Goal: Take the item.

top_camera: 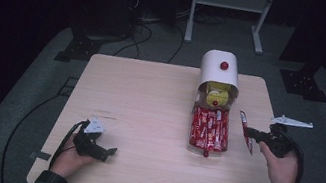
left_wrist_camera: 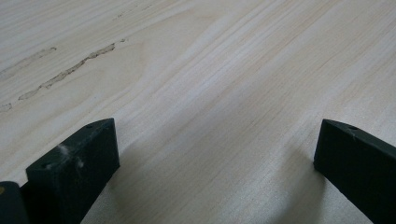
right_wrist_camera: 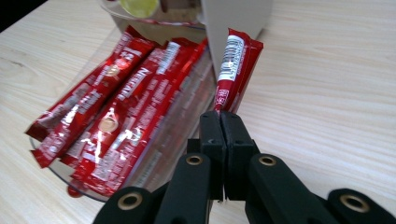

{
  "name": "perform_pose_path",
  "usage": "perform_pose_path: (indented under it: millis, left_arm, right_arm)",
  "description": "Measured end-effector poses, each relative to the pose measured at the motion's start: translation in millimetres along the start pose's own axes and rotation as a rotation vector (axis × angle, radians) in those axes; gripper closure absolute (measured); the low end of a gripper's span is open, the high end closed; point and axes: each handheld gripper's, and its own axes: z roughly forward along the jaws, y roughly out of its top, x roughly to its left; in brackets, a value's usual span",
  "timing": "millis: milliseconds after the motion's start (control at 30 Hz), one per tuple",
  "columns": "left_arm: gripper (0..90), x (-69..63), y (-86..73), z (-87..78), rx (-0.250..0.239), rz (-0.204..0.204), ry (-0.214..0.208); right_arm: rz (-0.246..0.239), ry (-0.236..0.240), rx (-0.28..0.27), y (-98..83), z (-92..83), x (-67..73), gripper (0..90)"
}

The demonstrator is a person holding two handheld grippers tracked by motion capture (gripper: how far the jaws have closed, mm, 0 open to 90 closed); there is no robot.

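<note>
My right gripper [right_wrist_camera: 220, 116] is shut on one end of a red stick packet [right_wrist_camera: 235, 63], which it holds just right of the clear tray [right_wrist_camera: 163, 140]. In the high view that packet [top_camera: 246, 131] hangs from the right gripper [top_camera: 251, 134] near the table's right edge. Several more red stick packets [top_camera: 209, 126] lie in the clear tray below the white dispenser [top_camera: 219, 73]. The left gripper [top_camera: 110, 152] rests on the table at the front left, and its black fingers [left_wrist_camera: 77, 161] stand wide apart over bare wood, holding nothing.
The light wooden table [top_camera: 147, 109] has bare surface across its left and middle. A yellow item [top_camera: 217, 94] sits in the dispenser's mouth. Beyond the table stand a white metal frame [top_camera: 228, 11] and dark floor cables [top_camera: 146, 32].
</note>
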Motion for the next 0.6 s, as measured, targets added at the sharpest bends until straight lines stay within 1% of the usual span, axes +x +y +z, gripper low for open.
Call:
perform_pose_path:
  millis: [33,67,100,167,233,333,600]
  left_arm:
    - [0.0,0.0,0.0,0.0,0.0,0.0,0.0]
    - [0.0,0.0,0.0,0.0,0.0,0.0,0.0]
    - [0.0,0.0,0.0,0.0,0.0,0.0,0.0]
    - [0.0,0.0,0.0,0.0,0.0,0.0,0.0]
    - [0.0,0.0,0.0,0.0,0.0,0.0,0.0]
    - [0.0,0.0,0.0,0.0,0.0,0.0,0.0]
    - [0.0,0.0,0.0,0.0,0.0,0.0,0.0]
  right_arm:
    - [0.0,0.0,0.0,0.0,0.0,0.0,88.1]
    - [0.005,-0.006,0.006,-1.2,1.1,-4.0,88.1]
    - [0.005,-0.006,0.006,-1.2,1.1,-4.0,88.1]
    - [0.012,-0.016,0.014,-3.1,3.7,-9.9,88.1]
    - [0.016,-0.02,0.018,-3.6,4.5,-11.2,88.1]
    - [0.022,-0.034,0.035,-7.3,10.9,-18.3,88.1]
    - [0.029,-0.044,0.067,-12.4,23.7,-26.4,88.0]
